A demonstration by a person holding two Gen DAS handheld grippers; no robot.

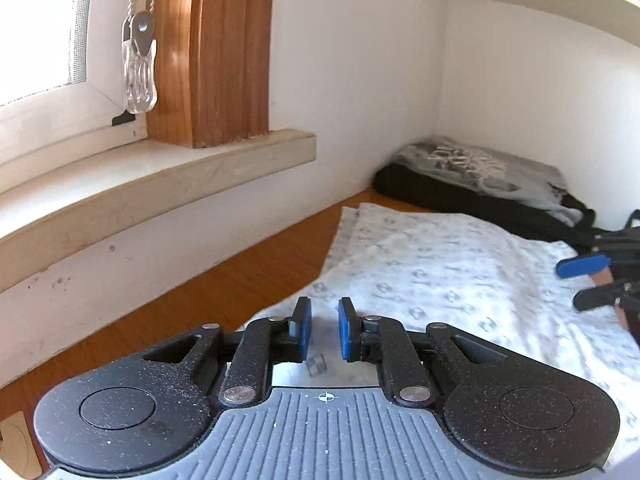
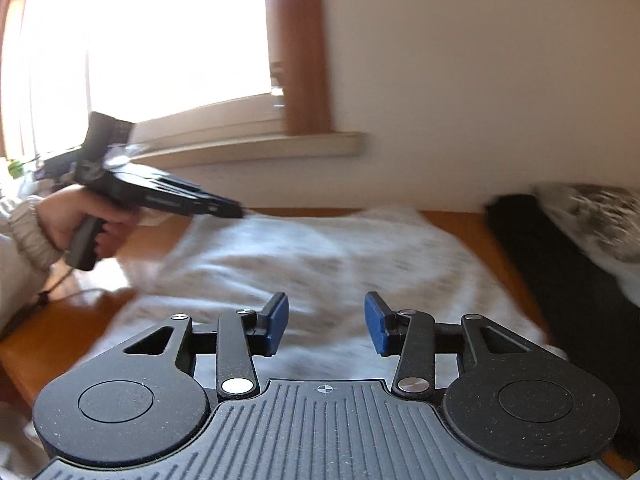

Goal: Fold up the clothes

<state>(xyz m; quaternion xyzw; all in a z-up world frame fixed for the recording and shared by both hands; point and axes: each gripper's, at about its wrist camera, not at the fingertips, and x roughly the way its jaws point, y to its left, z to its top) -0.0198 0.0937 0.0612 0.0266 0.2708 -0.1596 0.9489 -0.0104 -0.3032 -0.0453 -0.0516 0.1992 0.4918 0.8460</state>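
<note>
Sunlit wooden tabletop (image 1: 248, 280) under the window carries the white patterned garment (image 1: 440, 280) spread flat, folded dark clothes (image 1: 460, 188) at two o'clock, and left gripper (image 1: 325, 330) narrowly parted, right gripper (image 2: 326, 324) wider, both empty above it; any fold wants matched corner pinches.

Left tool (image 1: 325, 328) level, blue pads a narrow gap apart, empty; gripped by a hand (image 2: 82, 222). Right tool (image 2: 326, 322) level, pads wide apart, empty.

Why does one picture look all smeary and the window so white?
Right wrist view: motion blur smears the white patterned garment and the left gripper; the window is blown out white. Left wrist view: mostly sharp, fisheye bends the windowsill.
</note>
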